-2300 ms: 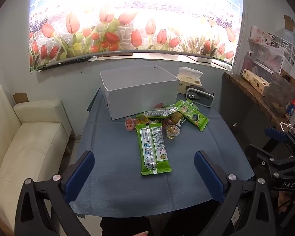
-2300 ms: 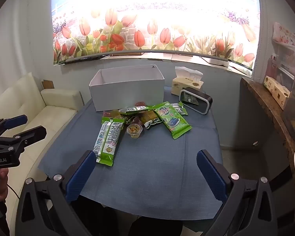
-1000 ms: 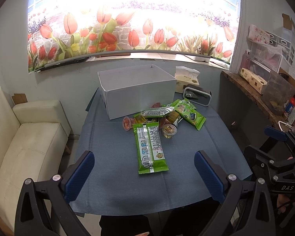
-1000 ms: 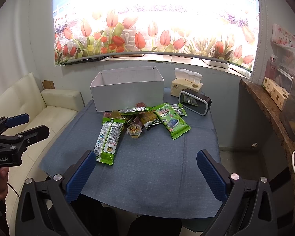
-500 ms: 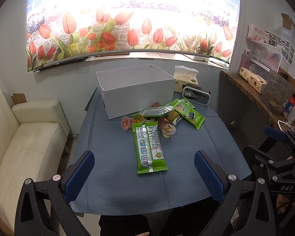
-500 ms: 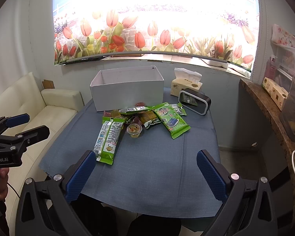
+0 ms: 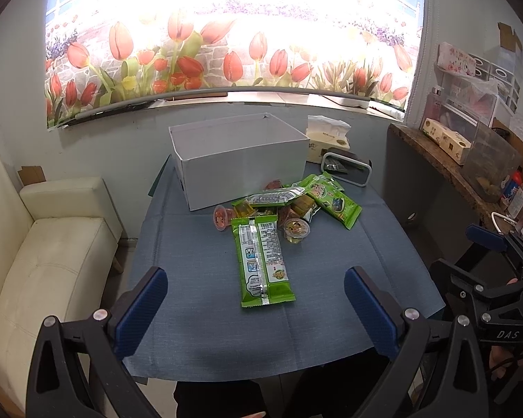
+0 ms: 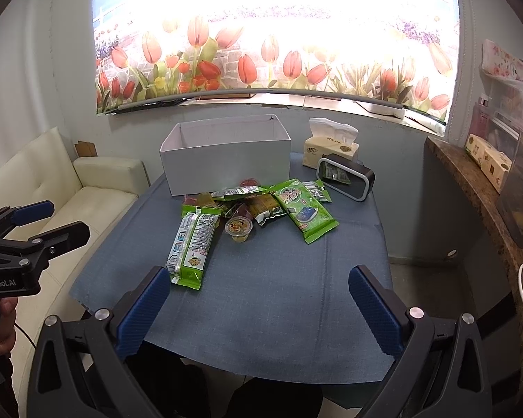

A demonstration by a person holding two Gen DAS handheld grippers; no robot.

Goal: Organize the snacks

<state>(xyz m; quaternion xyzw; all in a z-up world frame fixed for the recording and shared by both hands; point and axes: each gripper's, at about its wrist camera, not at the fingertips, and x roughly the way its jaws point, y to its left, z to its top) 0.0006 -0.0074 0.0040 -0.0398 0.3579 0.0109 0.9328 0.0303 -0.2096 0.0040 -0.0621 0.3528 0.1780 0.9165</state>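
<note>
Your blue-clothed table (image 7: 198, 313) carries the white box (image 7: 240, 167) at twelve o'clock, with the snack pile (image 7: 282, 209) touching its near wall. Your left gripper (image 7: 254, 308) and right gripper (image 8: 258, 308) hover at six o'clock, both spread wide and empty.

Left gripper (image 7: 254, 308): black frame, blue fingertip pads (image 7: 141, 310), silver screws, white "Robot.AI" lettering on its side. Right gripper (image 8: 261, 308): same build, marked "DAS". A thin black cable (image 8: 26, 334) hangs below the left one.
</note>
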